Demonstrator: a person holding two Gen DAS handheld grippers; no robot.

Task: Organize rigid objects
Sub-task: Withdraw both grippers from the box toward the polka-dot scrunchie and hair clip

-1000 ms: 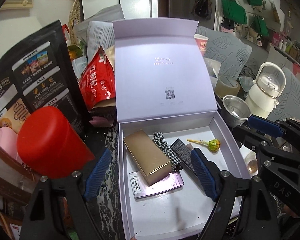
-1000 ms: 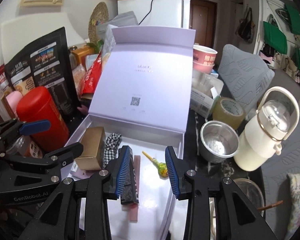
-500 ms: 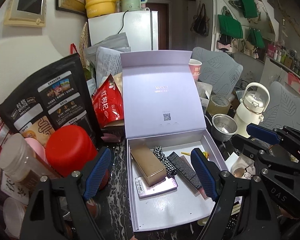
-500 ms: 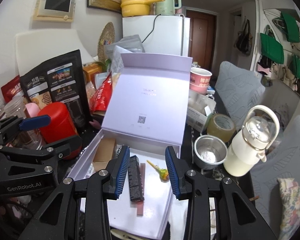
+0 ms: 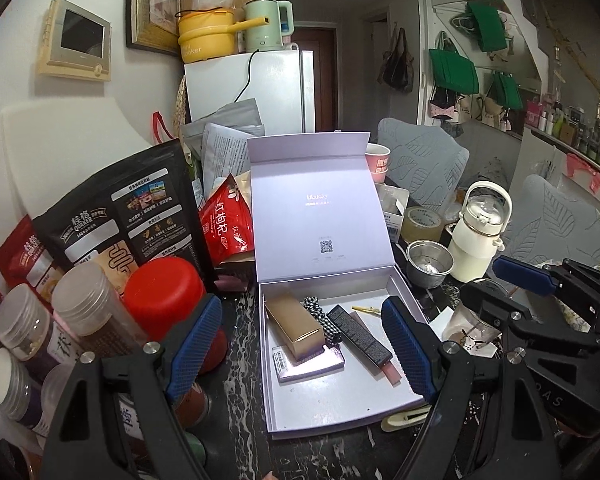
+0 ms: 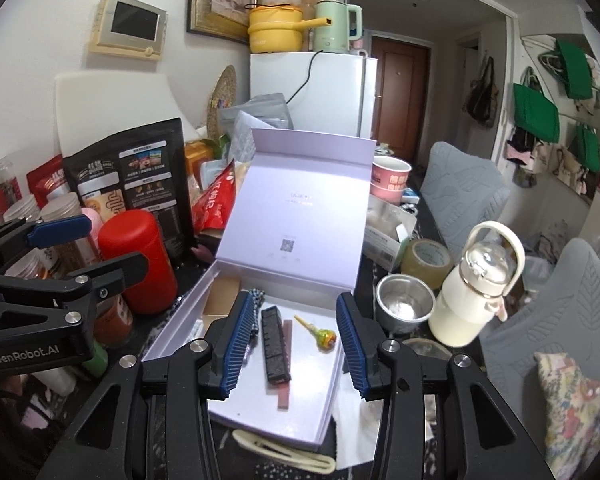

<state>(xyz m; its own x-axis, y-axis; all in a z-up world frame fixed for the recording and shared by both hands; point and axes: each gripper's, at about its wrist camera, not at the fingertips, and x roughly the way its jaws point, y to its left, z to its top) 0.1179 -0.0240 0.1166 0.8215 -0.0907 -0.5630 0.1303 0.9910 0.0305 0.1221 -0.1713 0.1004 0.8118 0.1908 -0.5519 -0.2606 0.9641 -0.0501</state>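
Note:
An open lilac gift box [image 5: 364, 408] [image 6: 300, 412] stands on the dark marble table with its lid upright. In it lie a gold box [image 5: 294, 326] on a silvery card [image 5: 312, 364], a checked ribbon [image 5: 320, 316], a long black box [image 5: 358, 332] [image 6: 275, 346] and a lollipop [image 6: 320, 332]. My left gripper [image 5: 300, 352] is open and empty, raised above and in front of the box. My right gripper [image 6: 296, 344] is open and empty, raised over the box's near end.
A red canister [image 5: 164, 300] and several jars [image 5: 72, 308] crowd the left. Snack bags [image 5: 112, 220] lean behind them. A steel cup [image 6: 400, 304], a white bottle [image 6: 476, 292] and a tape roll [image 6: 426, 256] stand to the right. A cream clip [image 6: 284, 452] lies at the box's front edge.
Both grippers have pulled back and up from the box, so it looks smaller and lower in both views. The items in the box have not moved. Both grippers stay open.

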